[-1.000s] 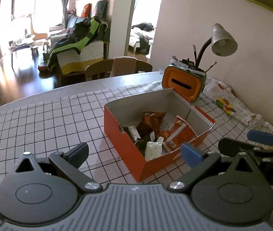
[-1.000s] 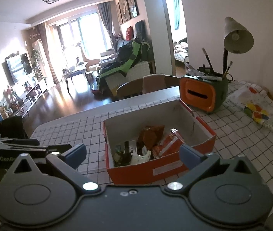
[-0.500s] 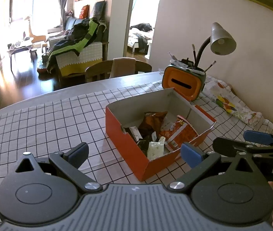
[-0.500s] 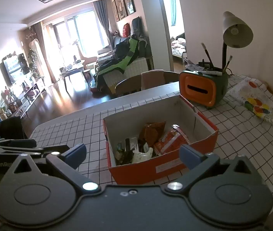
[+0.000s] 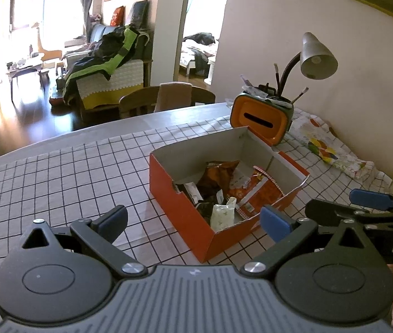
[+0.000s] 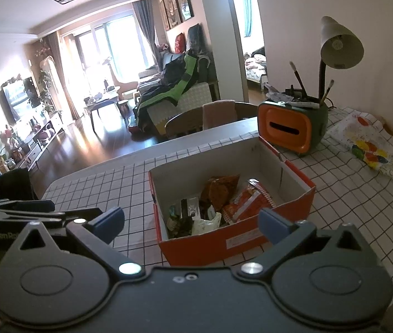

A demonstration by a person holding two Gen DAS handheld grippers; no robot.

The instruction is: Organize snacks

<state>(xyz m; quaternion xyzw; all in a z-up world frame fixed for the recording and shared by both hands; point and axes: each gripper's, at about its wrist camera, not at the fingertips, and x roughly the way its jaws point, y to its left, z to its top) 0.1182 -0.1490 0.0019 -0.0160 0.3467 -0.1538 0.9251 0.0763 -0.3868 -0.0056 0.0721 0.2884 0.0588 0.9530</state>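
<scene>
An orange cardboard box [image 5: 181,209] [image 6: 241,241] stands on the checked tablecloth [image 5: 57,183]. It holds several snack packets: a brown bag [image 5: 218,176] [image 6: 220,190], a red-and-white packet [image 5: 260,191] [image 6: 252,201] and a small white pouch [image 5: 223,215] [image 6: 206,224]. My left gripper [image 5: 193,222] is open and empty, held above the table in front of the box. My right gripper [image 6: 191,222] is open and empty, just before the box's near wall. The right gripper also shows in the left wrist view [image 5: 360,204].
An orange and green tissue box with pens [image 5: 261,119] [image 6: 291,129] and a desk lamp [image 5: 317,58] [image 6: 339,44] stand behind the box. A folded printed cloth [image 5: 329,147] [image 6: 374,145] lies by the wall. A chair [image 5: 166,100] stands at the table's far edge.
Both grippers have drawn back and risen slightly from the box. Both stay open and empty. The box and snacks have not moved.
</scene>
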